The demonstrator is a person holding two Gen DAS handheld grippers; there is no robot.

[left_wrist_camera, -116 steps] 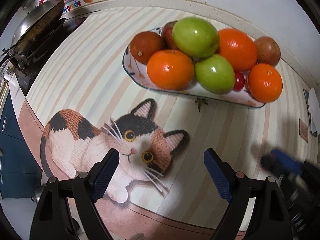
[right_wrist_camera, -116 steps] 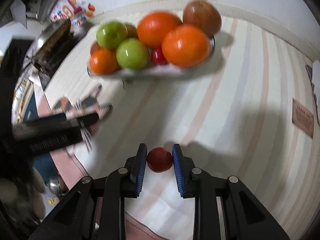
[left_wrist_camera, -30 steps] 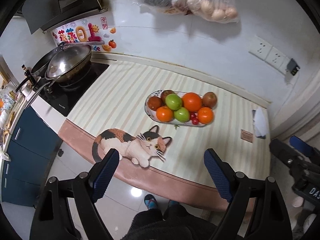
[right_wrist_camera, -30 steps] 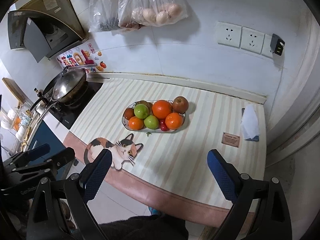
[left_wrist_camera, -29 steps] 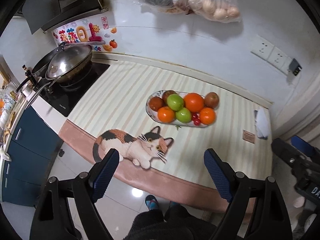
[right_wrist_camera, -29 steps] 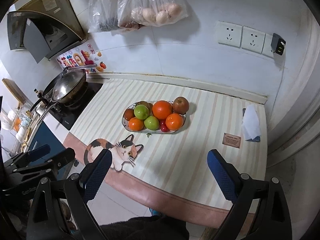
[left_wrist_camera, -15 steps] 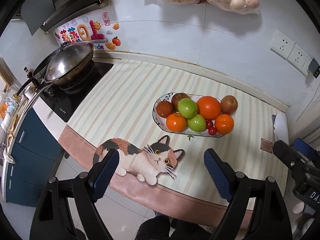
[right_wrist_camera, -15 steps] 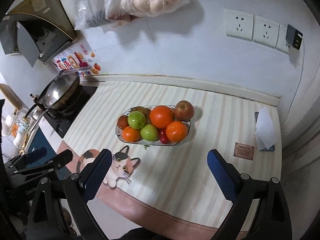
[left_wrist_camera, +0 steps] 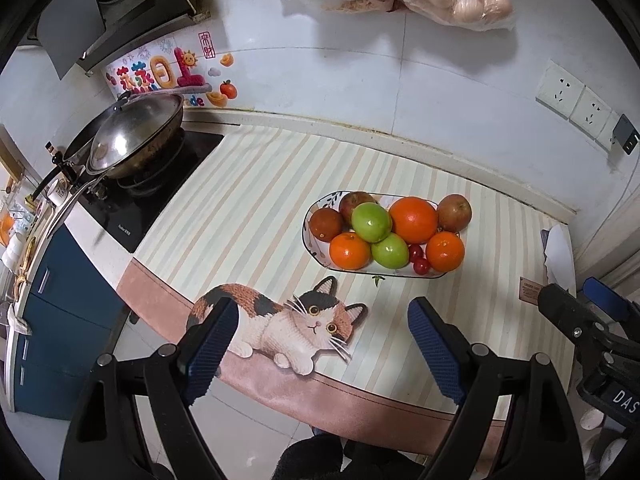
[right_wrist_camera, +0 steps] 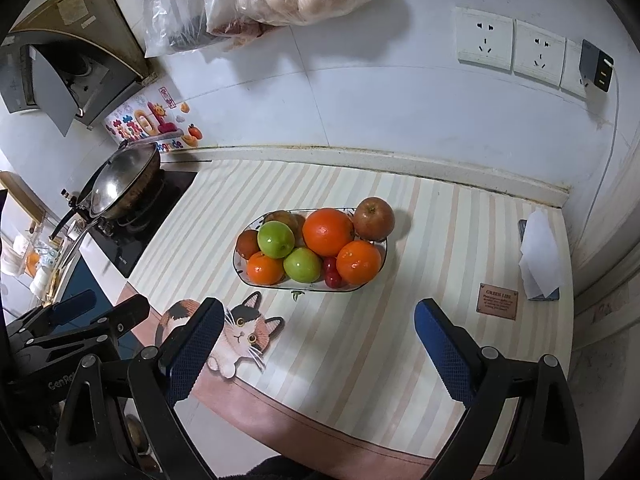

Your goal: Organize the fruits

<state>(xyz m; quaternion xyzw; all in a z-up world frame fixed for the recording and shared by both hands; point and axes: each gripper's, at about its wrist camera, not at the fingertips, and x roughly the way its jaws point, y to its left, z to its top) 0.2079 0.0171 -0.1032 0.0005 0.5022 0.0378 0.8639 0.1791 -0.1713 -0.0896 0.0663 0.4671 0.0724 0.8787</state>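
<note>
Both claws stand wide apart and empty: the left claw and the right claw. The fruit plate rests on the striped bench, well ahead of both claws. It holds oranges, green apples, red apples and cherry tomatoes.
</note>
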